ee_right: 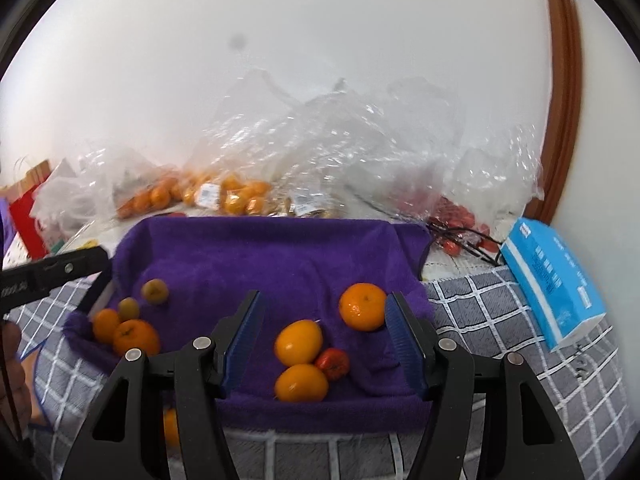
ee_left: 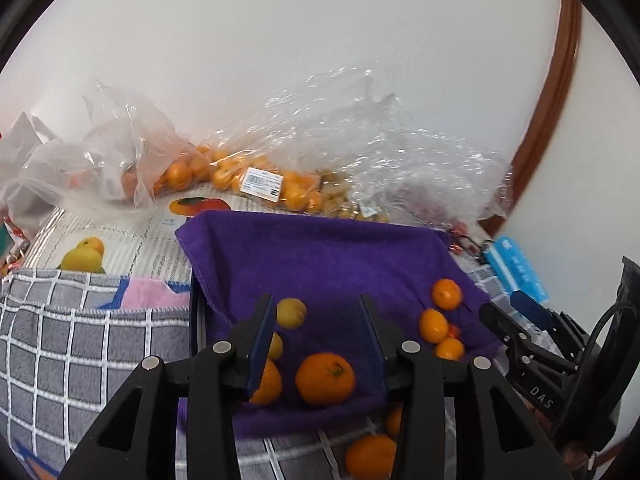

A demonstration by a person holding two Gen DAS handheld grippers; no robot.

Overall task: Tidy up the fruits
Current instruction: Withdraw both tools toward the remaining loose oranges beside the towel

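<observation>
A tray lined with a purple towel (ee_left: 320, 256) (ee_right: 272, 256) holds loose fruit. In the left wrist view my left gripper (ee_left: 316, 304) stands open above its left part. A large orange (ee_left: 325, 378) lies on the towel below the gap, and a yellow-green fruit (ee_left: 291, 312) lies by the left finger. Three small oranges (ee_left: 434, 325) sit at the right. In the right wrist view my right gripper (ee_right: 324, 300) is open over two yellow-orange fruits (ee_right: 298, 342) and a small red fruit (ee_right: 333, 363). A mandarin (ee_right: 363, 306) lies close beside its right finger.
Clear plastic bags of oranges (ee_left: 224, 176) (ee_right: 240, 194) and red fruit (ee_right: 460, 216) pile up against the wall. A blue tissue pack (ee_right: 552, 280) lies at the right on a grey checked cloth (ee_left: 80, 340). Loose oranges (ee_left: 370, 456) lie in front of the tray.
</observation>
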